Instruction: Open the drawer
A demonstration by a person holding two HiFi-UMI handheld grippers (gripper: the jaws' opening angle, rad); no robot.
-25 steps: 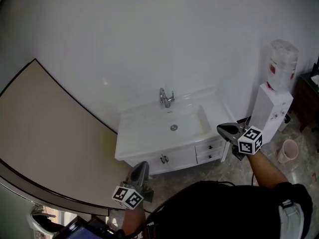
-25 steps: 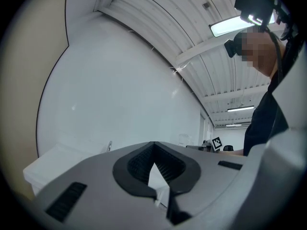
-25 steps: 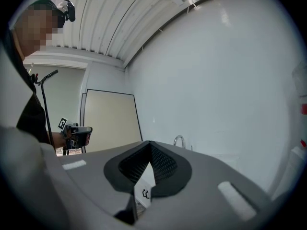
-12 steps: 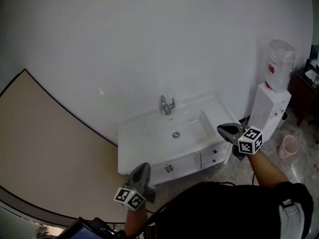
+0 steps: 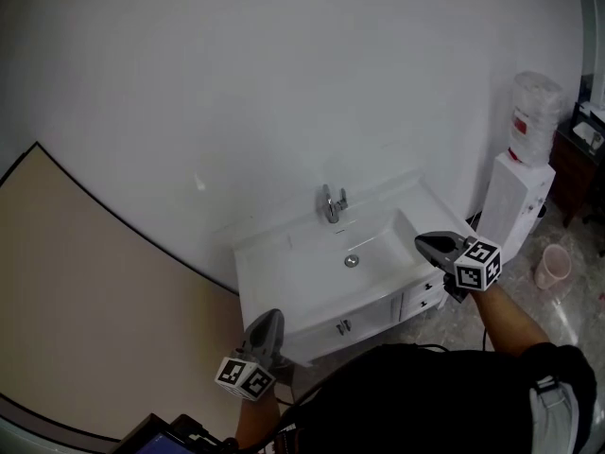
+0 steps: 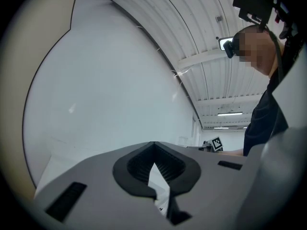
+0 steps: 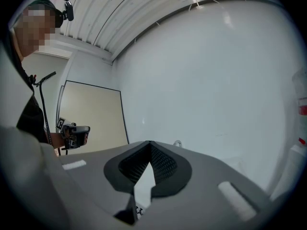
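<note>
A white vanity cabinet (image 5: 284, 296) with a sink and faucet (image 5: 331, 203) stands against the white wall. Its small drawers (image 5: 423, 296) sit closed at the right end of the front, next to two doors with handles (image 5: 345, 326). My left gripper (image 5: 267, 320) hovers shut and empty in front of the cabinet's left corner. My right gripper (image 5: 422, 244) is shut and empty, just above the drawers at the right end of the countertop. In the left gripper view (image 6: 153, 145) and the right gripper view (image 7: 149, 143) the jaws meet at the tips.
A white water dispenser (image 5: 515, 206) with a bottle (image 5: 534, 121) stands right of the vanity. A pink bin (image 5: 551, 266) sits on the tiled floor beside it. A beige panel (image 5: 76, 301) leans against the wall at the left. Dark furniture (image 5: 581, 154) is at the far right.
Both grippers have moved forward towards the vanity, staying shut. The vanity has shifted right and sits nearer; the right gripper now overlaps its right end.
</note>
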